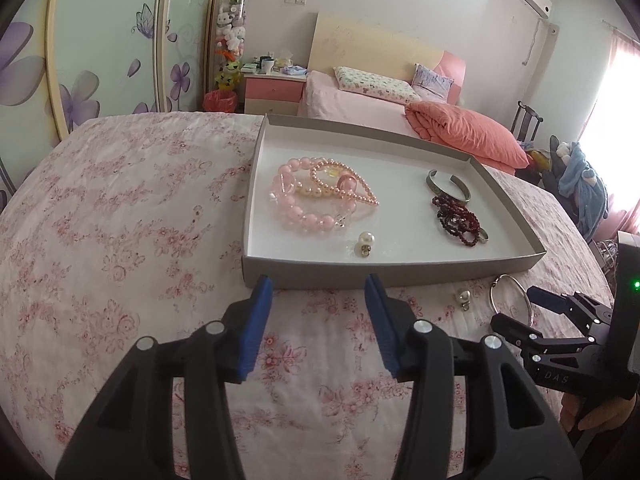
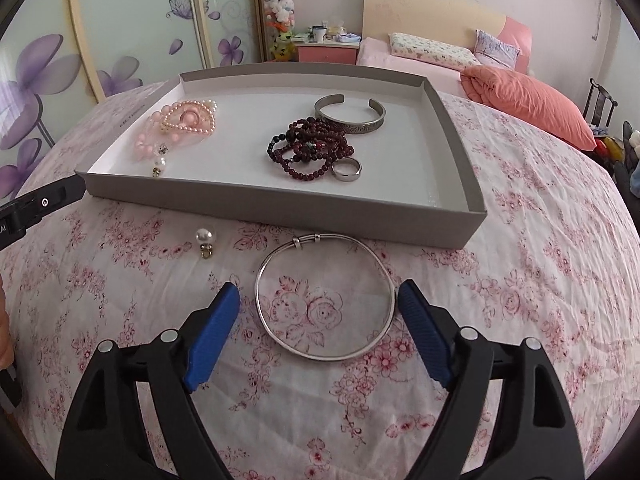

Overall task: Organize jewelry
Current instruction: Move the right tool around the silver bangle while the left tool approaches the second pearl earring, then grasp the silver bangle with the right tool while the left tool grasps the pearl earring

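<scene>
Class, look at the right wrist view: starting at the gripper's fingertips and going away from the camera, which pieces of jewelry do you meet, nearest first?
Thin silver bangle on the bedspread → plain silver ring in the tray → dark red bead strand → engraved silver cuff.

A thin polished metal bangle (image 2: 325, 300) is seen on matt, wrinkled floral cloth (image 2: 520, 280) — the tray (image 2: 280, 204) is made of matt grey card.
</scene>
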### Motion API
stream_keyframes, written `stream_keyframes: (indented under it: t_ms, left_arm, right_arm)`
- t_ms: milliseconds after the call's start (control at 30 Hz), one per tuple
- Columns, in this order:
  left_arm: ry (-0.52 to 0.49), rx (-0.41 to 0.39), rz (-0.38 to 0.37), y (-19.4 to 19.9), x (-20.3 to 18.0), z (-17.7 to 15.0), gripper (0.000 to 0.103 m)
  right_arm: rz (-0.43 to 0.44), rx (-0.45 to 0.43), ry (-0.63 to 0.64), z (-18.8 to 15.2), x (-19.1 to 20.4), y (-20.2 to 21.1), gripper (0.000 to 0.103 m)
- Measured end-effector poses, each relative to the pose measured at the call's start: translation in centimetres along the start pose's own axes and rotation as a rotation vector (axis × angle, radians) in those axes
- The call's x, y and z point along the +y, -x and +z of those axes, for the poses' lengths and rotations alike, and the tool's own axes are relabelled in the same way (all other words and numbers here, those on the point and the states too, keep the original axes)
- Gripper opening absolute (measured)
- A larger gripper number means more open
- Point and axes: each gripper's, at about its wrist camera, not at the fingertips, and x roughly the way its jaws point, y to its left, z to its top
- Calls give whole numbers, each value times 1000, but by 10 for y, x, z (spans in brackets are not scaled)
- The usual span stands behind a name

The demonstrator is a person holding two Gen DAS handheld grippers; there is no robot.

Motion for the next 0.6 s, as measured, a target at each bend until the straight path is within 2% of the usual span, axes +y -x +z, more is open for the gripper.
stream_keyframes:
  t_ms: [33, 333, 600]
  left_arm:
    - [0, 1, 0, 0, 0, 0, 48]
    - [-26, 12, -23, 1, -9, -2, 49]
    - [-106, 48, -70, -7, -44, -8, 54]
  right_arm:
    - [3, -3, 0, 0, 0, 1, 73]
    - [-15, -3, -24, -8, -4, 7, 72]
    - [-34, -4, -54, -28, -12, 23, 72]
